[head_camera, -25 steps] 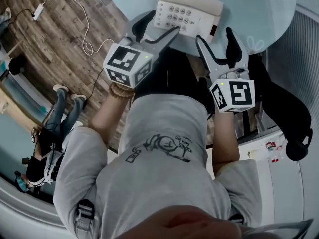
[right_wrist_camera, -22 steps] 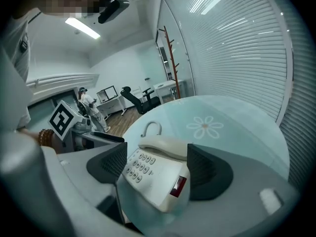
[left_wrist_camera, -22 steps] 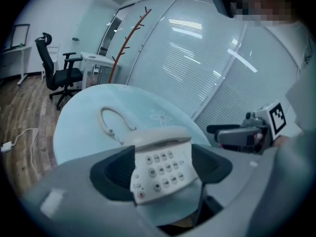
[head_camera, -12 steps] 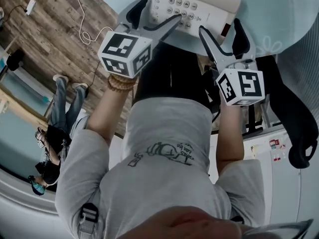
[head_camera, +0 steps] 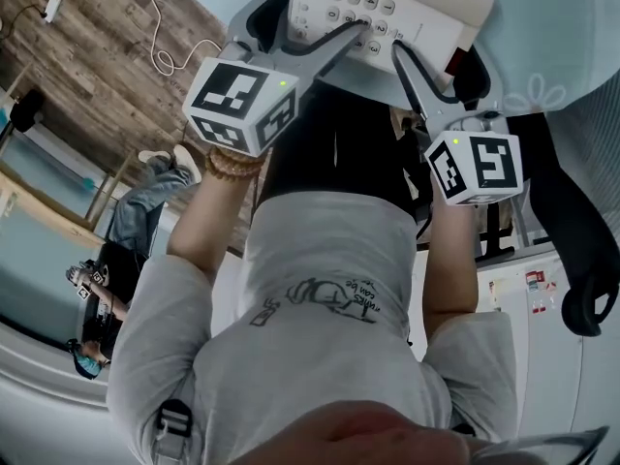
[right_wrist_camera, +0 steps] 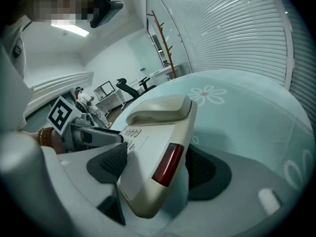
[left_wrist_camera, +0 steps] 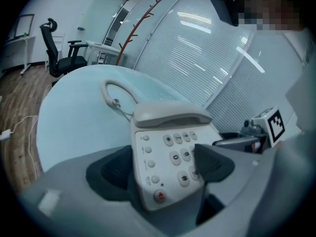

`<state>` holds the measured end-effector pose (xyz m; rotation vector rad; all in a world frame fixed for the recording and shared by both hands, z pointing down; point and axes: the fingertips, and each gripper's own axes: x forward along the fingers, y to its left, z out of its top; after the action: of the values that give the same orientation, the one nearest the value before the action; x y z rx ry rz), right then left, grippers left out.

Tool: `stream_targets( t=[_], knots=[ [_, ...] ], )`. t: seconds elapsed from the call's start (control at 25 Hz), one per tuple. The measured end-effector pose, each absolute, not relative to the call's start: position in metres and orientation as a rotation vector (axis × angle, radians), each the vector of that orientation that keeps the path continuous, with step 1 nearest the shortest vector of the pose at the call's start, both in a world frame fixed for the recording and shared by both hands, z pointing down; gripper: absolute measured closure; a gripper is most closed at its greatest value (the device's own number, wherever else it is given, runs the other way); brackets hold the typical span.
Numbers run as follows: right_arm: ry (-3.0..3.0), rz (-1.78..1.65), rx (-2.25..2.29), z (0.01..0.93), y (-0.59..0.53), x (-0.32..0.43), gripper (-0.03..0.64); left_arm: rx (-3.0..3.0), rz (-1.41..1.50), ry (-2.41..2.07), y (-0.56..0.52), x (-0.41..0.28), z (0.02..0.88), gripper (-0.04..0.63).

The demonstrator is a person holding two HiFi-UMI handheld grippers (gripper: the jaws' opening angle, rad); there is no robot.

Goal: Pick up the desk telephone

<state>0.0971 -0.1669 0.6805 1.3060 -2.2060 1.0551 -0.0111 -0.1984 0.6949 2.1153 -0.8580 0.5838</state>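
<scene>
A cream desk telephone [head_camera: 387, 17] rests on a round pale blue table [left_wrist_camera: 74, 117], handset [left_wrist_camera: 170, 115] on its cradle and the coiled cord [left_wrist_camera: 111, 90] trailing behind. My left gripper [left_wrist_camera: 163, 172] stands wide around the phone's front left corner, one pad beside the edge and the other over the keypad. My right gripper [right_wrist_camera: 160, 169] straddles the front right corner by the red panel [right_wrist_camera: 168, 164]. Its jaws are closing, with the phone [right_wrist_camera: 158, 132] between them and the pads still apart from it. In the head view the left gripper [head_camera: 310, 32] and right gripper [head_camera: 433, 61] flank the keypad.
A black office chair [left_wrist_camera: 59, 58] and a red coat stand [left_wrist_camera: 136, 28] are beyond the table, beside a wall of blinds. White cable [head_camera: 165, 56] lies on the wood floor. A person sits at the left [head_camera: 107, 279]. Another black chair [head_camera: 572, 221] is on the right.
Both grippers have sunk toward the table and forward. Their jaws hovered short of the phone before and now reach around its two front corners.
</scene>
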Motion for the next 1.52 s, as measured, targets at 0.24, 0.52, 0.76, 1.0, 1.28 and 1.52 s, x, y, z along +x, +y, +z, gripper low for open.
stream_targets(
  t=[0.24, 0.52, 0.76, 1.0, 1.28, 1.52],
  knots=[
    [-2.194, 1.089, 1.304, 0.68, -0.166, 0.094, 0.264, 2.127, 0.581, -0.879, -0.197, -0.012, 0.694, 0.201],
    [-2.185, 1.126, 1.33, 0.666, -0.166, 0.09, 0.264, 2.164, 0.6, -0.9, -0.201, -0.015, 0.675, 0.201],
    [-2.224, 1.094, 1.35, 0.633, -0.171, 0.088, 0.264, 2.211, 0.591, -0.931, -0.207, -0.017, 0.639, 0.201],
    [-2.255, 1.047, 1.385, 0.582, -0.178, 0.087, 0.264, 2.258, 0.561, -0.968, -0.213, -0.019, 0.586, 0.201],
    [-2.299, 0.977, 1.427, 0.513, -0.184, 0.088, 0.264, 2.31, 0.51, -1.003, -0.218, -0.018, 0.516, 0.201],
    [-2.348, 0.887, 1.464, 0.446, -0.18, 0.097, 0.264, 2.369, 0.47, -1.03, -0.212, -0.01, 0.451, 0.201]
  ],
)
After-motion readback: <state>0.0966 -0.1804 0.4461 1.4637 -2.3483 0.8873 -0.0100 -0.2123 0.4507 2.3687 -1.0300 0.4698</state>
